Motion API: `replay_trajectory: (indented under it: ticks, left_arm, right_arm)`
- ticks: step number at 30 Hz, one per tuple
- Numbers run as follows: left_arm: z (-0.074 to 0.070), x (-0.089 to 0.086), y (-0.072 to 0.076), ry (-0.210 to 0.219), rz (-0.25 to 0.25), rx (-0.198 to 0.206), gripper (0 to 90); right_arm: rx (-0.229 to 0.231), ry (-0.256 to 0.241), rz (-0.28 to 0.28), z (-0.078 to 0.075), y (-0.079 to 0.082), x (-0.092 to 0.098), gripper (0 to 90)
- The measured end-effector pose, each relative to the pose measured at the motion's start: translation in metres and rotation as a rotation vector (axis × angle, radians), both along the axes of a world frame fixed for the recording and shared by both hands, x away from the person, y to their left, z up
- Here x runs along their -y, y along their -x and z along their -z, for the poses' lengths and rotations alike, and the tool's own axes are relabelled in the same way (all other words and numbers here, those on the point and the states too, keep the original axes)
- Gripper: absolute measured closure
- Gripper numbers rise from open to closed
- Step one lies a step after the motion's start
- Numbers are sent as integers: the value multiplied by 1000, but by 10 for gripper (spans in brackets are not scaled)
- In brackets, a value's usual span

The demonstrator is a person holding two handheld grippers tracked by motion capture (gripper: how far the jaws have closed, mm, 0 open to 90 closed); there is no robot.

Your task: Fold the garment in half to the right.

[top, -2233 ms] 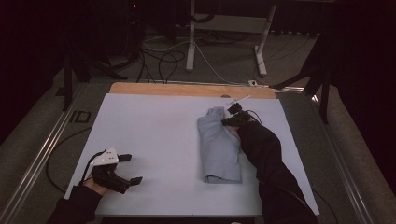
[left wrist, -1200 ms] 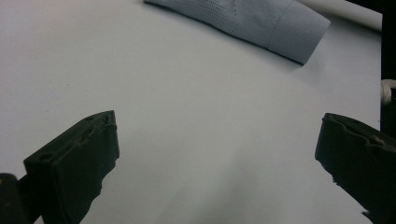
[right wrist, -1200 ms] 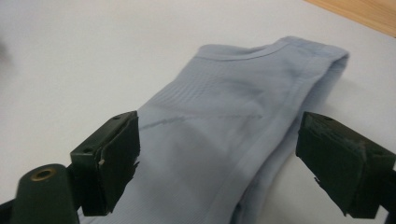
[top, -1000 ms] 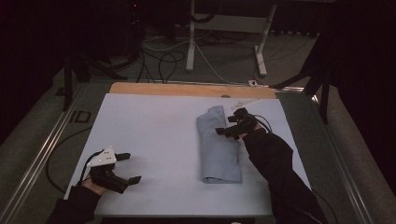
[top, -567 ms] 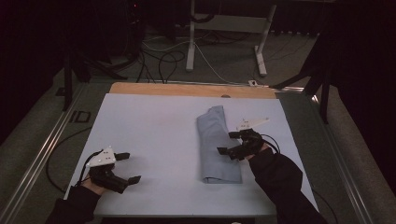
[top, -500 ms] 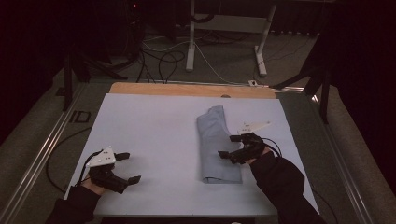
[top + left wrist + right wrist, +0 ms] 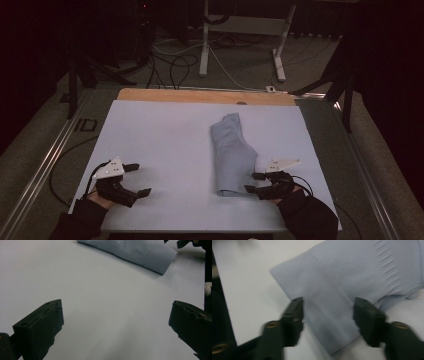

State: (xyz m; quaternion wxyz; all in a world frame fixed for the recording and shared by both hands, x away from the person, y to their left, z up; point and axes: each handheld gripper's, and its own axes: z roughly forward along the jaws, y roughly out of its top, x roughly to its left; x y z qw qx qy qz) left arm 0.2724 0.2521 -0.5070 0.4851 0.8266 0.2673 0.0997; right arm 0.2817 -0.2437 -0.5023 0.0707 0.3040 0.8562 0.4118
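Note:
A folded pale blue ribbed cloth [image 7: 231, 152] lies lengthwise on the white table sheet [image 7: 165, 145], right of centre. My right gripper [image 7: 254, 182] is open at the cloth's near right corner, its jaws standing either side of the ribbed hem [image 7: 329, 315] just above the sheet. My left gripper [image 7: 139, 179] rests open at the near left of the sheet, well away from the cloth, with bare sheet between its fingers [image 7: 40, 327]. In the left gripper view the cloth's near corner [image 7: 150, 255] lies far ahead at the top.
A wooden strip [image 7: 200, 96] runs along the table's far edge. Beyond it stand a white metal stand [image 7: 240, 25] and loose cables [image 7: 170, 60] on the dark floor. A metal rail [image 7: 45, 165] flanks the left side.
My right gripper has drawn back from the cloth's far end to its near right corner. The cloth now lies narrower and flatter. The left gripper has stayed put.

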Motion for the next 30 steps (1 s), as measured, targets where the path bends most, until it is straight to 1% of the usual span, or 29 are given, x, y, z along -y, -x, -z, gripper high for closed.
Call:
replay_trajectory:
  ticks: [1, 2, 3, 4, 6, 9, 11, 13, 15, 18, 21, 22, 23, 24, 26, 27, 29, 30]
  left_arm:
    - [0, 0, 0, -3, 1, 0, 6]
    - [0, 1, 0, -3, 0, 0, 7]
    - [1, 0, 0, -6, 0, 0, 7]
    - [1, 0, 1, -5, 0, 1, 6]
    - [1, 0, 1, -5, 2, -1, 7]
    - [2, -1, 1, -1, -1, -4, 6]
    - [2, 0, 1, -4, 4, -4, 7]
    - [2, 0, 1, -5, 8, -3, 6]
    - [2, 0, 1, -2, 3, -6, 6]
    - [2, 0, 1, -2, 5, -4, 6]
    - [2, 0, 1, 3, 4, -4, 6]
    - [2, 0, 1, -1, 6, -3, 7]
    - [2, 0, 1, -1, 5, -2, 7]
    - [2, 0, 1, 0, 4, -3, 6]
    - [1, -1, 1, 2, 3, -2, 7]
    - [1, 0, 1, 1, 5, -1, 6]
    - [1, -1, 1, 4, 4, -1, 6]
    - [1, -2, 0, 8, 1, -2, 6]
  right_arm:
    - [16, 19, -14, 1, 2, -2, 509]
    - [16, 17, -22, 1, 2, -4, 499]
    - [4, 12, -26, 2, 2, -6, 488]
    - [10, 28, -19, 3, 2, -8, 473]
    - [17, 57, -27, 6, 4, -10, 462]
    - [20, 114, -27, 13, 7, -9, 476]
    - [9, 137, -29, 19, 9, -7, 491]
    - [19, 155, -27, 20, 11, -5, 534]
    - [13, 154, -21, 20, 10, -2, 589]
    - [33, 181, -27, 20, 10, -2, 666]
    - [45, 196, -26, 19, 8, -1, 752]
    - [37, 194, -23, 18, 8, 0, 789]
    - [38, 197, -22, 18, 8, 1, 852]
    - [43, 195, -16, 18, 7, 2, 864]
    - [38, 181, -13, 16, 7, 4, 876]
    - [48, 184, -17, 14, 8, 4, 876]
    - [55, 168, -25, 7, 10, 8, 877]
    - [65, 158, -19, 4, 11, 11, 877]
